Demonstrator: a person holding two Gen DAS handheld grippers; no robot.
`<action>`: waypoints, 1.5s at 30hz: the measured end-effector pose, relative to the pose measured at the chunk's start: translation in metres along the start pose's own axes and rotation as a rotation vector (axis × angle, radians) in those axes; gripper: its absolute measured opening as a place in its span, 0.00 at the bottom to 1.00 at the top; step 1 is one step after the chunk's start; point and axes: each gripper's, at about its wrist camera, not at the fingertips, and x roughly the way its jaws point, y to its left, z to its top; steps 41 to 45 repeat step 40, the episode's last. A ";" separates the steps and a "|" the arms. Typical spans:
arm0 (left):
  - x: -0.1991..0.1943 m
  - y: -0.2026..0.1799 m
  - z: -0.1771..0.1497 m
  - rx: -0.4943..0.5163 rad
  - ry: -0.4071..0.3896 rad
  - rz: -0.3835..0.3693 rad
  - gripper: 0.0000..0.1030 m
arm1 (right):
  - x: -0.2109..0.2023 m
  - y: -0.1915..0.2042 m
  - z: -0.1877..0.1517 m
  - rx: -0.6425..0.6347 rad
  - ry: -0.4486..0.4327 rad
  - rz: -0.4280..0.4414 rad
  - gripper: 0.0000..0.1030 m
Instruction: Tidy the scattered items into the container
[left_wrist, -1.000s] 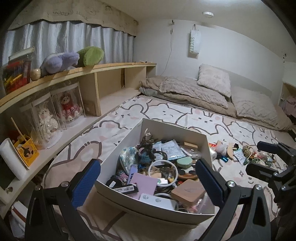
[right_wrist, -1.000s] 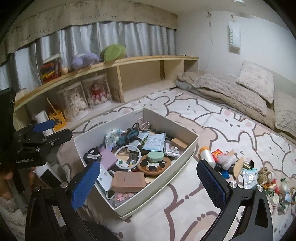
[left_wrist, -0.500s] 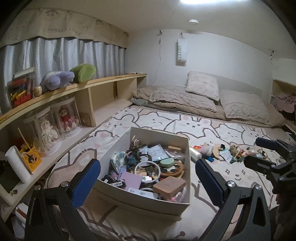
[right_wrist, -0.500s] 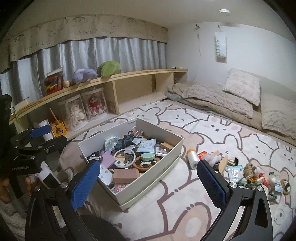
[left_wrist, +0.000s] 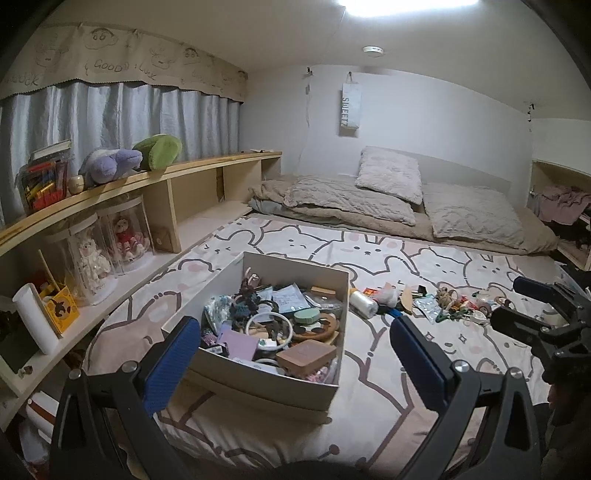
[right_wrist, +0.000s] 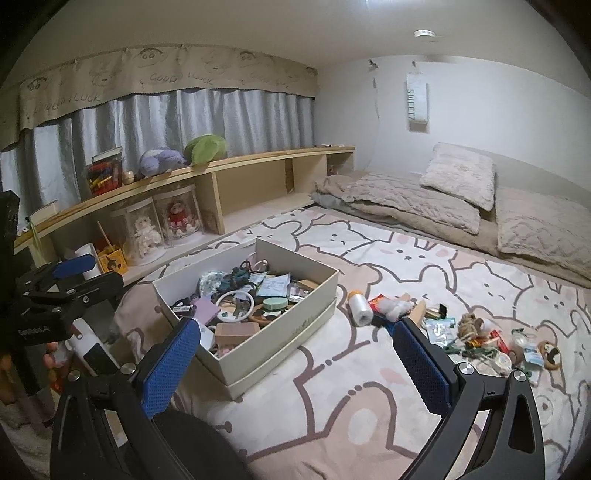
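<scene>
The left hand-held gripper (left_wrist: 295, 354) hangs above the near end of the bed with its blue-padded fingers (left_wrist: 173, 363) spread wide and nothing between them. Framed in that gap is the white box (left_wrist: 258, 380), the container, which rests on the bear-print blanket (left_wrist: 369, 424) and is already heaped with small things: a tan block (left_wrist: 306, 357) at its near right corner, a lilac pad (left_wrist: 238, 341) to the left of that, a white ring (left_wrist: 267, 328) in the middle and a green round tin (left_wrist: 306, 316) further in.

The right hand-held gripper (right_wrist: 295, 358) is likewise wide open and empty, held to the right of the box; from the left wrist it shows at the right edge (left_wrist: 539, 317). Its right finger (right_wrist: 421, 365) partly hides the near edge of the scattered items (right_wrist: 472, 332), which lie in a loose band on the blanket to the right of the box, apart from it. Nearest the box is a white roll with a yellow cap (right_wrist: 360, 308), then a fluffy white piece (right_wrist: 397, 308), a knot of brown twine (right_wrist: 469, 325) and a round wooden piece (right_wrist: 550, 354) at the far right.

A wooden shelf (right_wrist: 258, 158) runs along the left wall with a purple plush (right_wrist: 160, 160) and a green plush (right_wrist: 205, 147) on top, and two dolls in clear cases (right_wrist: 162, 225) below. Pillows (right_wrist: 458, 173) and folded bedding lie at the far end
</scene>
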 end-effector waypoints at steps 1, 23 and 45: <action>-0.002 -0.001 -0.001 0.000 -0.001 -0.002 1.00 | -0.003 -0.001 -0.002 0.003 0.000 -0.003 1.00; -0.016 -0.021 -0.027 0.014 0.025 -0.017 1.00 | -0.022 -0.002 -0.032 0.011 0.022 -0.008 1.00; -0.015 -0.024 -0.036 0.027 0.030 -0.001 1.00 | -0.020 0.000 -0.039 0.017 0.040 0.000 1.00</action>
